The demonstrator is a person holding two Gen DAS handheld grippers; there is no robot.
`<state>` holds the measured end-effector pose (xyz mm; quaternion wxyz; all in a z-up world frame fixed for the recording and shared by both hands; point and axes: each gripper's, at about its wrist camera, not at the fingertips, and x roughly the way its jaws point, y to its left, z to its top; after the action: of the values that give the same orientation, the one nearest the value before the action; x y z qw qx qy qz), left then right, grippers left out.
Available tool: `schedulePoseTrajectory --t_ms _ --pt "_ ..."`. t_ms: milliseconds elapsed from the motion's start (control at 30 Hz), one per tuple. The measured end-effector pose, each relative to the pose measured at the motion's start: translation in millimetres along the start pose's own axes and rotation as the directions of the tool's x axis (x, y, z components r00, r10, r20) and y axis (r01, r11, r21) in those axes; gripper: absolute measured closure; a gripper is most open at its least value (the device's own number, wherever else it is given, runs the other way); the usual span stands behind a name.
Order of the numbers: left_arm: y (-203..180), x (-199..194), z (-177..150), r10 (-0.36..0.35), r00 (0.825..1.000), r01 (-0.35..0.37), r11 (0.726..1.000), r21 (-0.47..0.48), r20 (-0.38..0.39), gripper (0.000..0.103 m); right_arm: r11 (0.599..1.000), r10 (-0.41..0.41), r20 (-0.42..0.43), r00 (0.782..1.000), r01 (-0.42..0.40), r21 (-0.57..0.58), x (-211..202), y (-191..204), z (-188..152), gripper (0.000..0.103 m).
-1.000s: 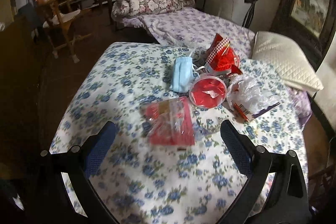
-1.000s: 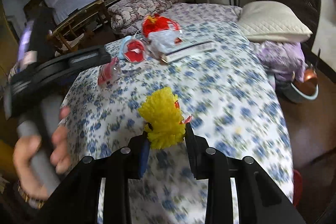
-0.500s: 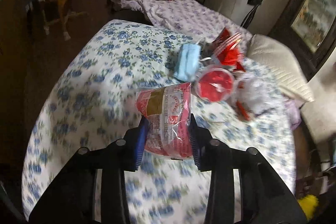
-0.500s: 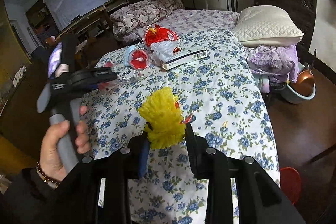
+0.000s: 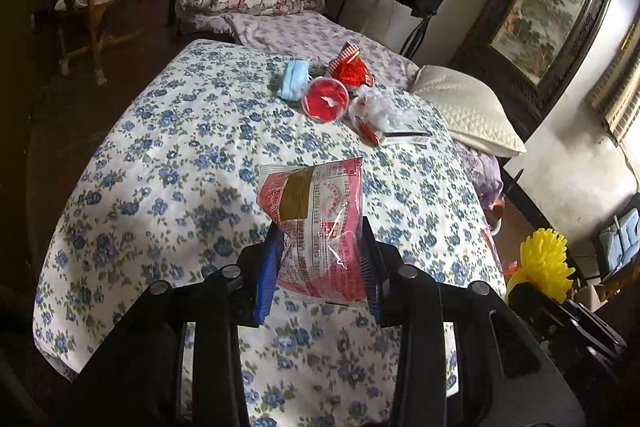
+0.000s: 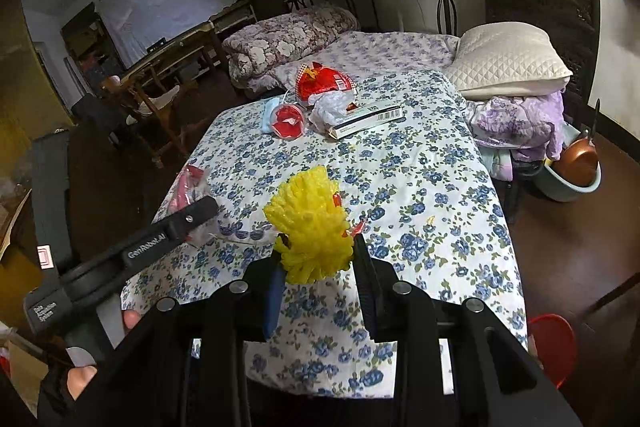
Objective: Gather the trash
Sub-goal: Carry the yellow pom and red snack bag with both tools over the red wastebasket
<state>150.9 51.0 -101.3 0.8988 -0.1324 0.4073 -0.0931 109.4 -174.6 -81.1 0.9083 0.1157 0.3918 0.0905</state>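
Observation:
My left gripper point(image 5: 320, 267) is shut on a pink and clear plastic wrapper point(image 5: 316, 223), held above the flowered bedspread point(image 5: 168, 179). My right gripper point(image 6: 318, 267) is shut on a crumpled yellow net point(image 6: 310, 227), which also shows at the right edge of the left wrist view point(image 5: 546, 263). Further back on the bedspread lie a blue face mask point(image 5: 294, 79), a red-lidded cup point(image 5: 325, 99), a red snack bag point(image 5: 352, 69), a white plastic bag point(image 5: 380, 109) and a flat box point(image 6: 368, 117). The left gripper point(image 6: 200, 215) with its wrapper point(image 6: 188, 187) shows at the left of the right wrist view.
A white pillow point(image 6: 508, 61) and purple bedding point(image 6: 520, 123) lie at the bed's right. A folded flowered quilt point(image 6: 288, 39) sits at the back. A basin with a copper pan point(image 6: 576, 167) and a red bin point(image 6: 554, 341) stand on the floor at right. Wooden chairs point(image 5: 88, 7) stand left.
My left gripper went from open over the wrapper to shut on it, then lifted it off the bedspread and drew back. My right gripper rose a little with the yellow net.

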Motion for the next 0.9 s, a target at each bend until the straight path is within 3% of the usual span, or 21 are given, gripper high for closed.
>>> schedulePoseTrajectory --t_ms 533,733,900 --pt "-46.7 0.1 -12.8 -0.030 0.999 0.034 0.991 0.129 -0.029 0.066 0.996 -0.009 0.032 0.999 0.006 0.090 -16.5 -54.1 -4.2 0.071" --pt "-104.1 13.1 -32.8 -0.080 0.994 0.095 0.971 0.221 -0.078 0.066 0.978 -0.086 0.035 0.996 0.078 0.194 -42.6 -126.8 -20.2 0.071" --pt "-178.7 43.5 -68.3 -0.147 0.972 0.200 0.928 0.313 -0.185 0.066 0.939 -0.222 -0.044 0.974 0.225 0.260 -65.0 -206.9 -54.9 0.071"
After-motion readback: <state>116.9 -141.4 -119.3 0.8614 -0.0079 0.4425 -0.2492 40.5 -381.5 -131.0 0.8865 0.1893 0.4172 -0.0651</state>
